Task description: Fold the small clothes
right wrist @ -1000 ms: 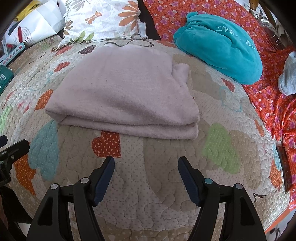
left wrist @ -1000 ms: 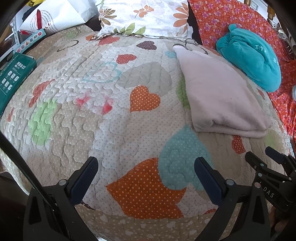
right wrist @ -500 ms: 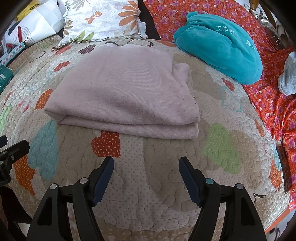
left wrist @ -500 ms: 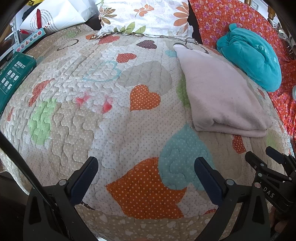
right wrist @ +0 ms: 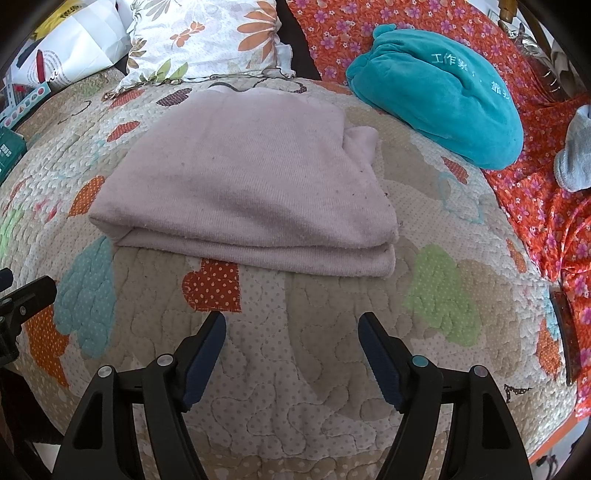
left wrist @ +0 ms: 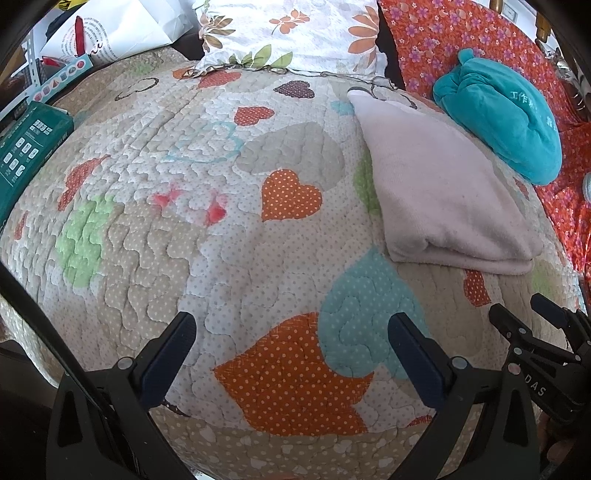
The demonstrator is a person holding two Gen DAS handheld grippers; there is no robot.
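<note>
A pale pink garment [right wrist: 247,192] lies folded into a flat rectangle on the heart-patterned quilt [right wrist: 332,369]. In the left wrist view it lies at the right [left wrist: 443,195]. My right gripper [right wrist: 291,325] is open and empty, hovering over the quilt just in front of the garment's near folded edge. My left gripper [left wrist: 291,325] is open and empty over the quilt, to the left of the garment. The right gripper's fingers [left wrist: 517,325] show at the lower right of the left wrist view.
A teal plush bundle [right wrist: 439,92] lies behind the garment on the right. A floral pillow [right wrist: 207,37] sits at the back. Orange flowered fabric [right wrist: 546,206] covers the right side. A green box [left wrist: 26,147] and a white bag [left wrist: 110,26] lie at the left.
Almost nothing has changed. Both grippers stay open and nearly still; the right one has drifted very slightly.
</note>
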